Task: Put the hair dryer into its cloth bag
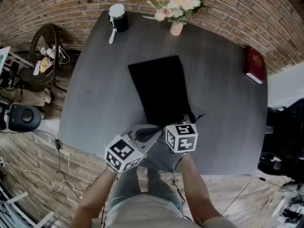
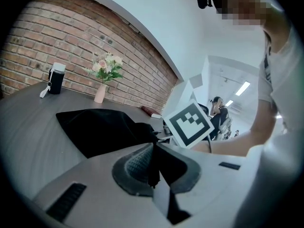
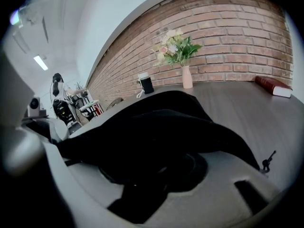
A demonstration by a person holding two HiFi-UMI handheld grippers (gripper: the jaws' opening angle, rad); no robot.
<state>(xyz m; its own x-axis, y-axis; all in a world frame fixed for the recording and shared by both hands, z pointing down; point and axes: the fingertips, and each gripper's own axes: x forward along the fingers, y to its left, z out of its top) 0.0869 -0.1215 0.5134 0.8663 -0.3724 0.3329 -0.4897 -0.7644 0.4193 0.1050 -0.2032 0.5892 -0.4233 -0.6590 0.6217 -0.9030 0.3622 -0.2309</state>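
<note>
L gripper (image 2: 153, 171) fingers shut, pinching the bag (image 1: 161, 87) edge; R gripper (image 3: 151, 177) fingers half-wide, holding bunched bag cloth.

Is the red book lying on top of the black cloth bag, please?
No, the red book lies near the table's right edge, well apart from the black cloth bag.

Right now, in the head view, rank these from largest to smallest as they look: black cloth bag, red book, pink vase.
1. black cloth bag
2. red book
3. pink vase, not counting its flowers
</note>
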